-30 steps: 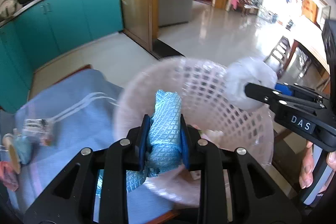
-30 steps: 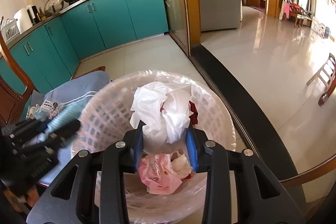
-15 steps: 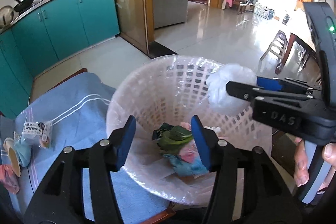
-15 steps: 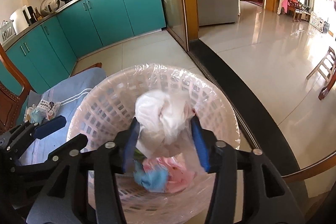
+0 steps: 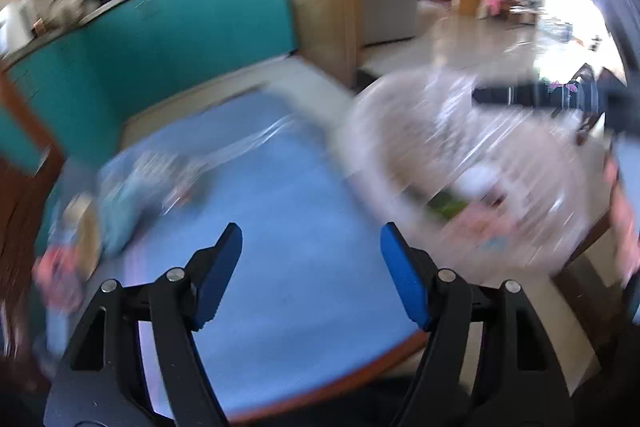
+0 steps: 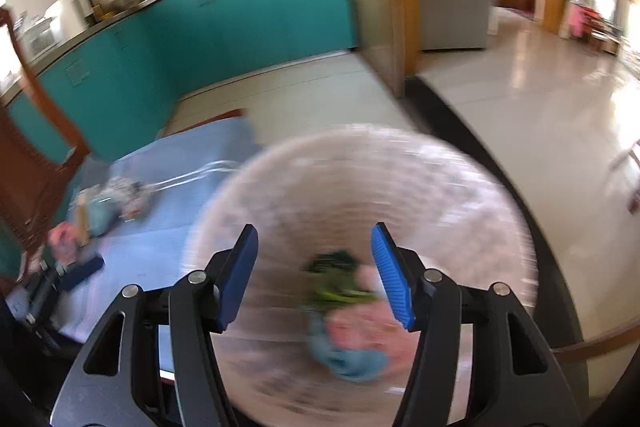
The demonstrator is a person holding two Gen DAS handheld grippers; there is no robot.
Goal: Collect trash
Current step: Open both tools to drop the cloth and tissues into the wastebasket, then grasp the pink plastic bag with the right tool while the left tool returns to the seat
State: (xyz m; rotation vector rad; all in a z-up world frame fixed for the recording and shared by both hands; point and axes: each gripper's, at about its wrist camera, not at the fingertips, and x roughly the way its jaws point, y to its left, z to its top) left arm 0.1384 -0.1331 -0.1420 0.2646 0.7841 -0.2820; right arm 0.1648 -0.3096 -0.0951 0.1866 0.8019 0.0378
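Right claw (image 6: 312,267), opening and empty, hangs over the trash-filled basket (image 6: 460,187).

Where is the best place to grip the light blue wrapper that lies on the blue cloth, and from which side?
Probably grip the light blue wrapper across its crumpled middle, coming from above: it lies low on the blue cloth, other scraps close beside it. The left gripper, empty and opening, is nearer. Blur hides its exact shape.

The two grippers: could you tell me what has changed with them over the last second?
Both let go: the left gripper dropped its blue wrapper, the right gripper its white wad, into the basket. Both jaws are opening, empty. The left has swung toward the blue cloth. The basket stays put.
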